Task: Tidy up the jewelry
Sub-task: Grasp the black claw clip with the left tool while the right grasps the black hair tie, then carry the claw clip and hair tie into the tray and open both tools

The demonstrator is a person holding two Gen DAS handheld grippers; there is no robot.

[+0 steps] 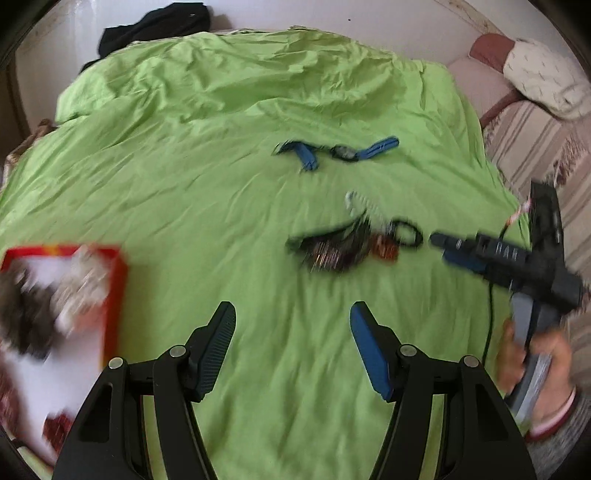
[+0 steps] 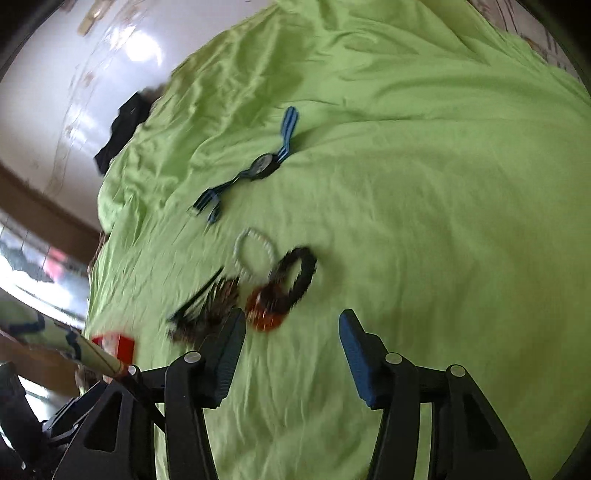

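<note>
A heap of jewelry lies on the green bed sheet (image 1: 184, 166): a dark beaded piece (image 1: 332, 251), a black ring bracelet (image 1: 408, 234) and a white bead bracelet (image 1: 360, 205). Farther back lies a blue-strapped watch (image 1: 340, 151). At the left edge, a red box (image 1: 114, 295) holds blurred jewelry. My left gripper (image 1: 291, 314) hangs open over bare sheet, nothing between its fingers. My right gripper (image 2: 291, 325) is open too, just short of an orange-red piece (image 2: 266, 314), the black bracelet (image 2: 299, 277) and the white bracelet (image 2: 255, 254). The left wrist view shows the right gripper (image 1: 443, 249) beside the heap.
A black garment (image 1: 155, 26) lies at the sheet's far edge by the wall. A striped blanket (image 1: 535, 147) and a pillow (image 1: 543, 81) border the sheet on the right. A hand (image 1: 532, 354) holds the right gripper's handle. The watch (image 2: 264, 166) lies beyond the heap.
</note>
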